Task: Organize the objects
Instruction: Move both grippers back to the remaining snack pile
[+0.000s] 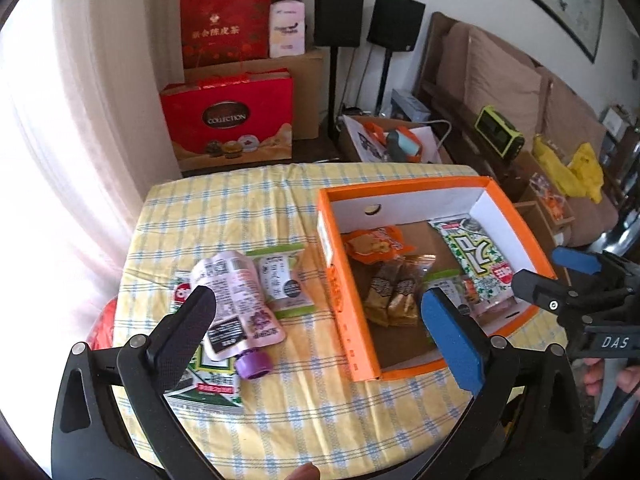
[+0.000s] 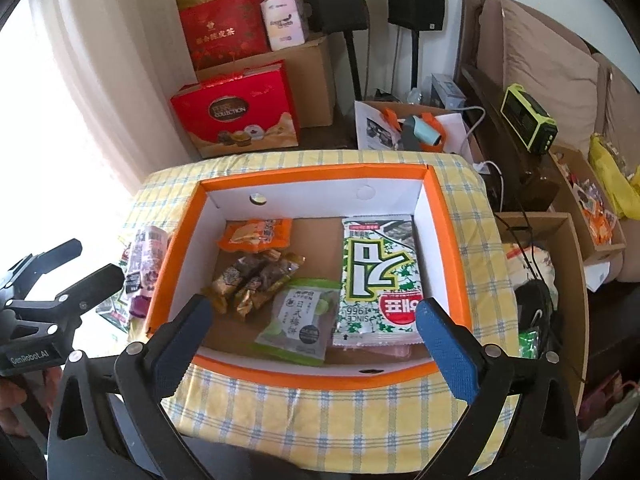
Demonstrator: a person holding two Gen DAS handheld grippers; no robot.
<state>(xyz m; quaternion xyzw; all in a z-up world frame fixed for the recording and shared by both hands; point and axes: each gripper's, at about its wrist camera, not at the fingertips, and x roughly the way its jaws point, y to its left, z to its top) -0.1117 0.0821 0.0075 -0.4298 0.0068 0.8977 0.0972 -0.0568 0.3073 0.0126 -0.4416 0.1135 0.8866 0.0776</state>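
Note:
An orange box (image 1: 348,320) (image 2: 320,174) sits on the yellow checked table. It holds an orange snack pack (image 2: 256,234), brown wrapped sweets (image 2: 252,276), a green mochi pack (image 2: 300,320) and a green-and-white seaweed pack (image 2: 378,276). Left of the box lie a pink spout pouch with a purple cap (image 1: 236,308), a green mochi pack (image 1: 282,280) and a seaweed pack (image 1: 208,376) under them. My left gripper (image 1: 324,320) is open and empty above the pouch and the box's left wall. My right gripper (image 2: 312,328) is open and empty above the box's near edge.
Red gift boxes (image 1: 228,120) and cardboard cartons stand on the floor beyond the table. Two black speakers (image 1: 338,14) stand on poles by the wall. A sofa with cushions (image 1: 500,72) and open cartons (image 2: 540,280) are at the right.

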